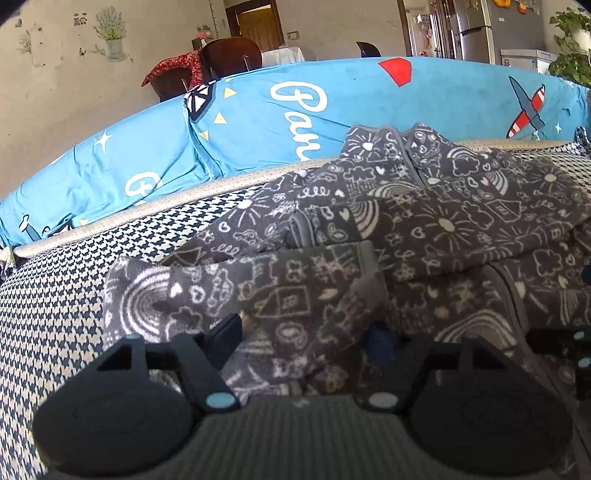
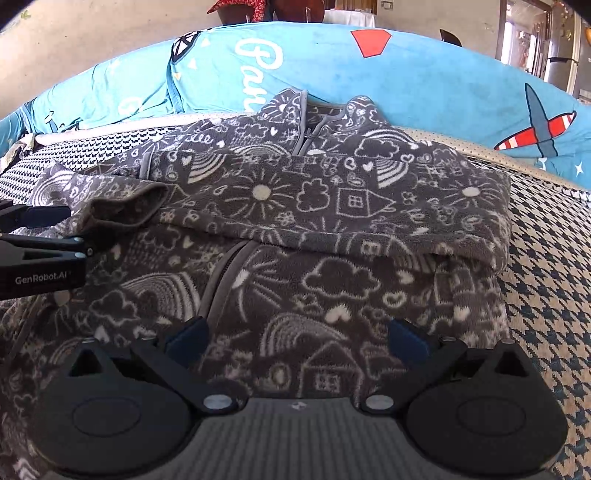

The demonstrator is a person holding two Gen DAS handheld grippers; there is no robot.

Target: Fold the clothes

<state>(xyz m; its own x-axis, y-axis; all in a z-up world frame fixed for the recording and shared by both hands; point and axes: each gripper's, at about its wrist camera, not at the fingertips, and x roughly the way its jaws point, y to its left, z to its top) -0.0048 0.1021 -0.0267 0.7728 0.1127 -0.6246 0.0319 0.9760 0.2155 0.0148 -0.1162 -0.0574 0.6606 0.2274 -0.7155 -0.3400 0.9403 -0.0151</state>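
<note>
A grey fleece jacket point(image 2: 332, 206) with white doodle print lies on the houndstooth cover point(image 2: 546, 266), collar toward the back and zip up the middle. One sleeve is folded across the chest, and its cuff point(image 2: 125, 210) ends at the left. In the right wrist view my left gripper point(image 2: 78, 230) is beside that cuff. In its own view the left gripper point(image 1: 303, 336) is open, with the fleece sleeve point(image 1: 236, 295) bunched between and ahead of its fingers. My right gripper point(image 2: 297, 339) stands open low over the jacket's lower front, its fingers either side of a printed house.
A bright blue printed cover point(image 1: 258, 110) rises behind the jacket like a backrest, with a pale beaded edge strip point(image 1: 147, 210) along its foot. Beyond stand dark chairs point(image 1: 229, 55), a doorway and a fridge point(image 1: 476, 29). Bare houndstooth shows left point(image 1: 55, 295) and right of the jacket.
</note>
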